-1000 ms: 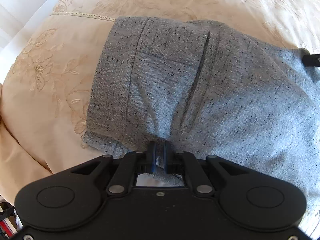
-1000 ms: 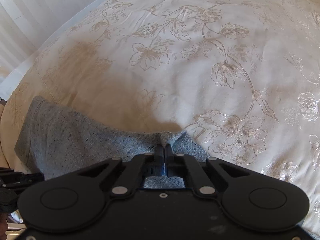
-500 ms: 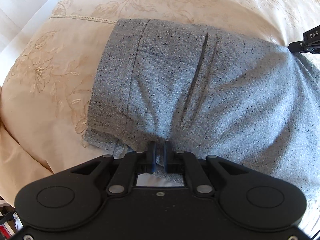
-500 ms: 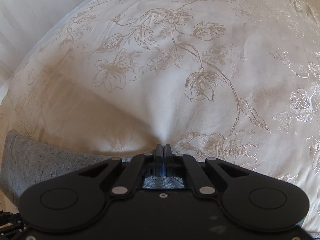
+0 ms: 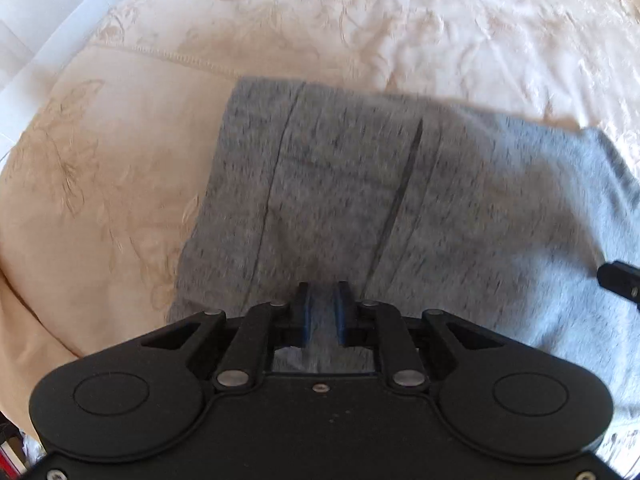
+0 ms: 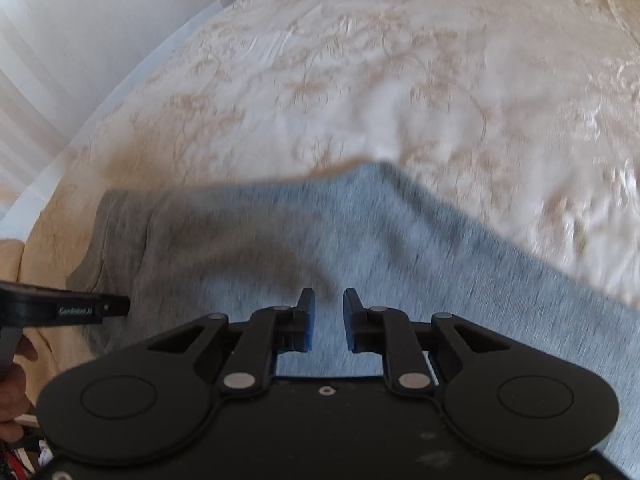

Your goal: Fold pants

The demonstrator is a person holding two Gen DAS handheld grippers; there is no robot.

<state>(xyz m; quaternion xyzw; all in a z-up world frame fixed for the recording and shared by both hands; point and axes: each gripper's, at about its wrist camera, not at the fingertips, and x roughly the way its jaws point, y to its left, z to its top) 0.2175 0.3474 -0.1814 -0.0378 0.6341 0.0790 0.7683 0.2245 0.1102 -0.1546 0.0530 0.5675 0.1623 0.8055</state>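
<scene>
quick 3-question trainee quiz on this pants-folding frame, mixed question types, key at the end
1. True or false: the right gripper is clamped on the grey pants.
2. Multiple choice: what do the pants lie on? A) a wooden floor B) a cream bedspread with a floral pattern C) a metal tray
3. Fill in: grey cloth sits between the blue pads of the ______ gripper.

Key:
1. False: its jaws stand apart with nothing between them, above the cloth.
2. B
3. left; whether it is pinching the cloth or has just let go is unclear.
</scene>
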